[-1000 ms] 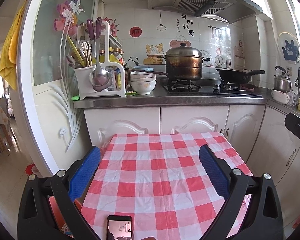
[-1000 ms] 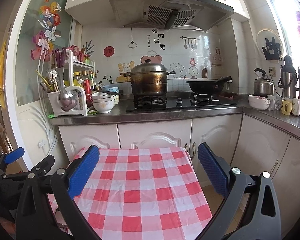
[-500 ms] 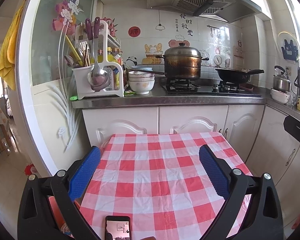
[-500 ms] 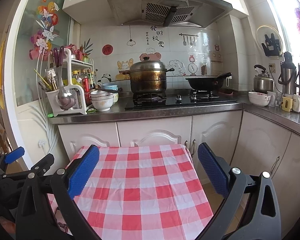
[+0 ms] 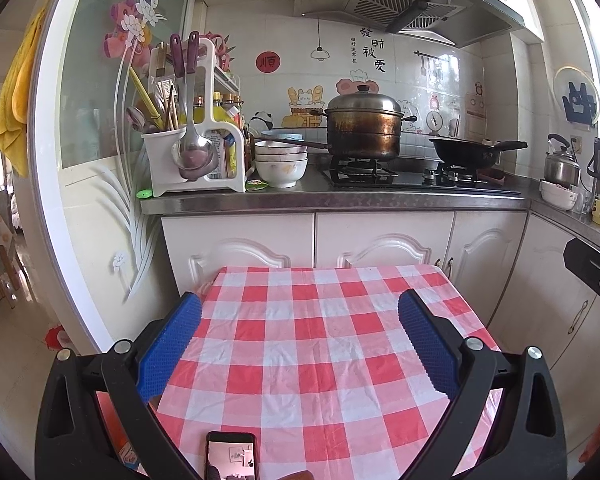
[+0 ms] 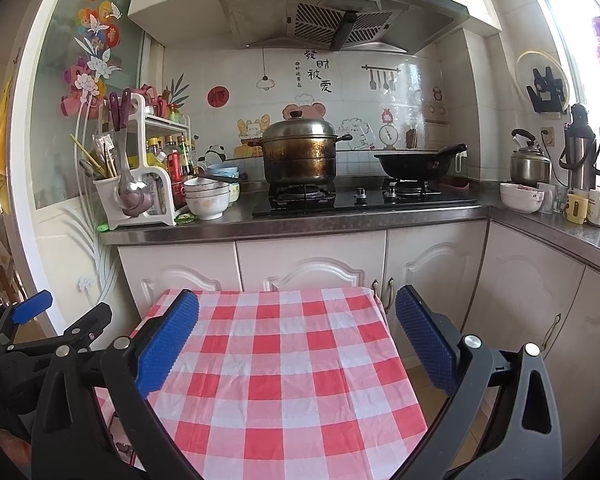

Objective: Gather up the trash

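Observation:
A small green wrapper lies on the steel counter beside the stacked bowls; it also shows as the green wrapper in the right wrist view. A flat green lid-like scrap sits at the counter's left corner. My left gripper hovers open over the red-checked table, with nothing between its blue pads. My right gripper is open too, above the same table, well short of the counter.
A phone lies at the table's near edge. The counter holds a utensil rack, bowls, a steamer pot and a wok on the stove. Kettle, flasks and cups stand at the right. White cabinets face the table.
Both views have barely shifted. Both grippers stay open and hold nothing.

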`<state>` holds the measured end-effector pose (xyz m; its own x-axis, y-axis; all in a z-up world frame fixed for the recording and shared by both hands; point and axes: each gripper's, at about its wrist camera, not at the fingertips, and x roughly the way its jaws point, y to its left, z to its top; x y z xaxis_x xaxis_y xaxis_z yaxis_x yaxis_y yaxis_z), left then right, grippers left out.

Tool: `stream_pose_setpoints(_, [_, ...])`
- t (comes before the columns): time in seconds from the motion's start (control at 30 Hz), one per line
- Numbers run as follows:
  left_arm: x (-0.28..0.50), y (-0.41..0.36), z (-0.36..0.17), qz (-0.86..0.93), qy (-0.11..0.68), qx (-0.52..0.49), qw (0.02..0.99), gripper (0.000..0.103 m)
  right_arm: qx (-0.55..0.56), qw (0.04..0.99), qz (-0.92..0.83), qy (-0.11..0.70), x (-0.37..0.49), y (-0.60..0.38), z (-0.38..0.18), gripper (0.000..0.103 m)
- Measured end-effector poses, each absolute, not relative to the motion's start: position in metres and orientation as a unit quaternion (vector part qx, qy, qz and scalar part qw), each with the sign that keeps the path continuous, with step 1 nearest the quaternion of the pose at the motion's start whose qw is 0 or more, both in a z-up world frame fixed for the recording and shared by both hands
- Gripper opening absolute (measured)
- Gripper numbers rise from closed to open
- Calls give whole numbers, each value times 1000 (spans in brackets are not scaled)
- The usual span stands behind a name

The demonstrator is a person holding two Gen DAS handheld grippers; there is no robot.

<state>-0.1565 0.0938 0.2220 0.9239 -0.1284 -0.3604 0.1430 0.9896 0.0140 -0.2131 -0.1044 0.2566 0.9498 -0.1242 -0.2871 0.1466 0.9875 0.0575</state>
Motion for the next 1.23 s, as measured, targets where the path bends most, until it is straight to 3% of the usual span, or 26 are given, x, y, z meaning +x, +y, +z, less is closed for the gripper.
stream_pose_setpoints(0.87, [-148, 89, 216, -86, 188, 11, 978, 98, 45, 986, -61, 148, -207, -110, 251, 99])
stream_pose_setpoints(1.23, [-102, 58, 136, -68, 318, 9, 946, 98, 79, 968, -77, 227, -166, -141, 197, 99])
